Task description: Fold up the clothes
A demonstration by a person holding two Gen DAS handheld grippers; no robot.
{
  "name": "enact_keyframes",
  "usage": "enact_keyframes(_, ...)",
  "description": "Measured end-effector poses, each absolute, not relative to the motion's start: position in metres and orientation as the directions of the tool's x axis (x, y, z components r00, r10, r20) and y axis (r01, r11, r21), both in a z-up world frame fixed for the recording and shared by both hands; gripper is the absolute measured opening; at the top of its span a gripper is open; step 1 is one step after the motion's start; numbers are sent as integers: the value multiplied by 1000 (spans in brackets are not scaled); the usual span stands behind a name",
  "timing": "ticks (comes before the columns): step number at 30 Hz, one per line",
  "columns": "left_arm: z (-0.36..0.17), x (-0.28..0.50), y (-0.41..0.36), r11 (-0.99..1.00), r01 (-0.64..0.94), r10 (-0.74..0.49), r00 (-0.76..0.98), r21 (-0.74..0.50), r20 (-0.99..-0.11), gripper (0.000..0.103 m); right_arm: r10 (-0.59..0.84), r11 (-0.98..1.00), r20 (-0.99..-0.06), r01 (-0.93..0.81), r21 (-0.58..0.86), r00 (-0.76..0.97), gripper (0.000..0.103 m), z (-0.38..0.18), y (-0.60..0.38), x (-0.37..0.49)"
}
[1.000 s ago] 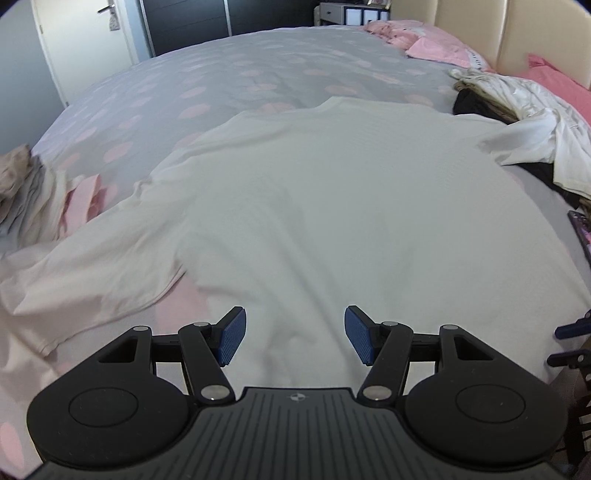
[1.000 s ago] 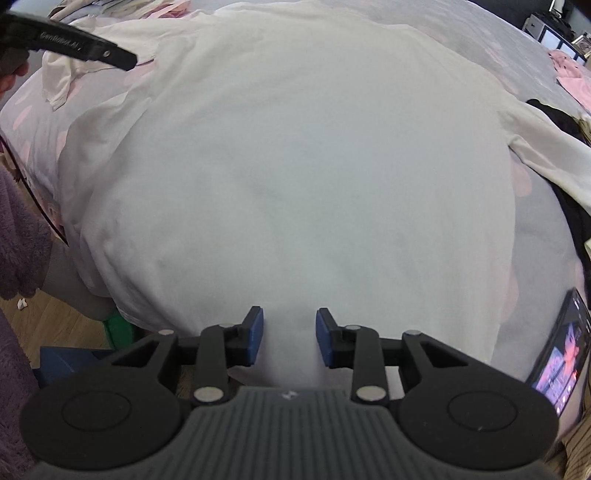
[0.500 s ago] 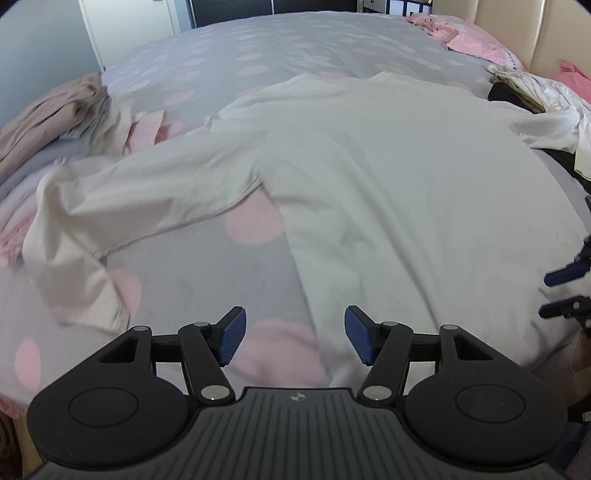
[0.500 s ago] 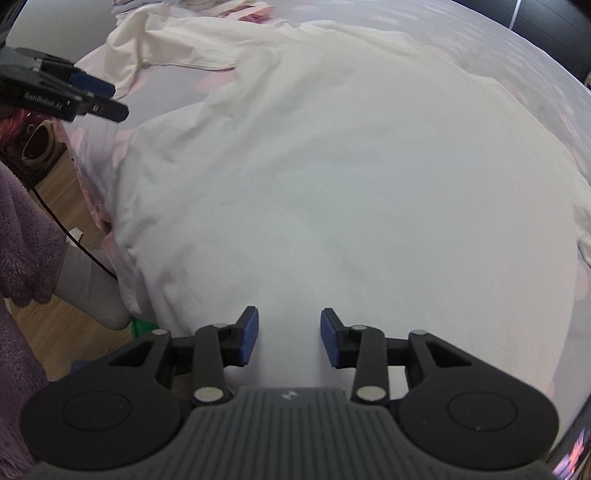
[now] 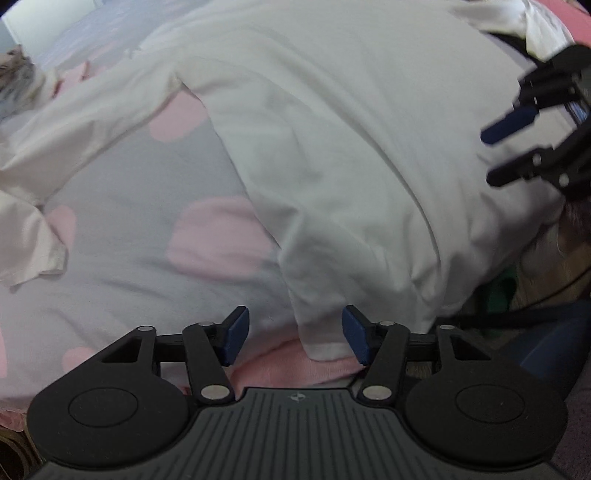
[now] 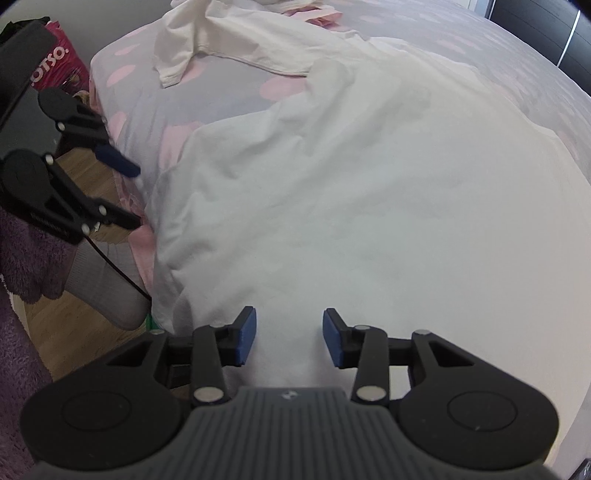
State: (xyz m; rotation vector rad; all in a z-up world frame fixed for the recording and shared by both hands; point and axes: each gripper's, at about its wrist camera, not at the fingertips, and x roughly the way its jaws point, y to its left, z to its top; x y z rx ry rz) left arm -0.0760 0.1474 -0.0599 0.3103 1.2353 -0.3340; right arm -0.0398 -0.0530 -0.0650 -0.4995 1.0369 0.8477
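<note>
A white long-sleeved top [image 5: 351,122] lies spread flat on the bed, its hem hanging over the near edge. Its left sleeve [image 5: 85,122] stretches out to the left. My left gripper [image 5: 293,338] is open and empty, with the top's lower left hem corner [image 5: 325,347] between its jaws. My right gripper [image 6: 288,338] is open and empty just above the hem of the top [image 6: 369,206]. The right gripper also shows in the left wrist view [image 5: 517,147]; the left gripper also shows in the right wrist view [image 6: 122,192].
The bed has a grey cover with pink spots [image 5: 147,229]. Folded clothes [image 5: 14,77] lie at the far left. More garments [image 5: 517,14] are piled at the far right. Wooden floor [image 6: 92,332] and a red bag [image 6: 55,62] lie beside the bed.
My left gripper has moved left and down to the top's lower left hem corner. My right gripper has drawn back toward the hem and opened wider.
</note>
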Motion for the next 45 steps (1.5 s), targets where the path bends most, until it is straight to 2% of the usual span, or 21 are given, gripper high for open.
enact_keyframes(1,-64,-77,146,906,423,-91,267,32,-959,42,372,589,-895,-808,24,245,45,-64,-52,-40)
enact_keyframes(8,-99,-74,146,901,431,-46,217,54,-975,41,374,563,-897,-826,17,236,46,-64,-43,-44)
enact_keyframes(12,-108,-67,156,922,387,-99,210,-11,-973,31,377,545,-896,-838,9,236,47,-64,-40,-46)
enact_keyframes(13,-108,-68,157,922,386,-118,203,-32,-972,22,377,543,-895,-840,7,237,47,-64,-39,-47)
enact_keyframes(14,-108,-68,159,922,384,-136,196,-51,-971,6,377,542,-895,-841,5,238,47,-64,-39,-47)
enact_keyframes(15,-107,-68,160,927,371,-138,187,-60,-973,2,375,543,-896,-840,3,238,47,-64,-39,-46)
enact_keyframes(17,-101,-69,165,937,338,-154,170,-90,-973,0,370,545,-898,-838,1,240,47,-65,-39,-45)
enact_keyframes(24,-38,-93,189,941,229,-288,155,-250,-945,0,338,568,-909,-823,-9,243,48,-68,-43,-39)
enact_keyframes(26,-23,-95,198,944,199,-294,155,-261,-943,0,326,577,-915,-817,-8,239,50,-70,-44,-36)
enact_keyframes(29,-28,-99,210,956,148,-267,92,-252,-959,0,295,584,-929,-812,-8,221,50,-78,-45,-34)
enact_keyframes(33,-58,-98,203,968,165,-188,-13,-187,-982,0,252,577,-946,-817,-22,204,53,-91,-47,-36)
enact_keyframes(41,-62,-91,214,976,119,-177,-40,-180,-984,0,262,589,-945,-808,-3,195,57,-89,-56,-40)
enact_keyframes(42,-58,-90,216,978,105,-177,-25,-178,-984,1,264,596,-944,-803,-1,197,57,-88,-58,-39)
enact_keyframes(44,-46,-84,223,978,64,-201,32,-199,-979,16,268,610,-939,-792,-7,215,57,-83,-61,-38)
enact_keyframes(45,-40,-81,227,977,44,-211,63,-209,-975,21,269,616,-936,-788,-13,226,57,-80,-62,-38)
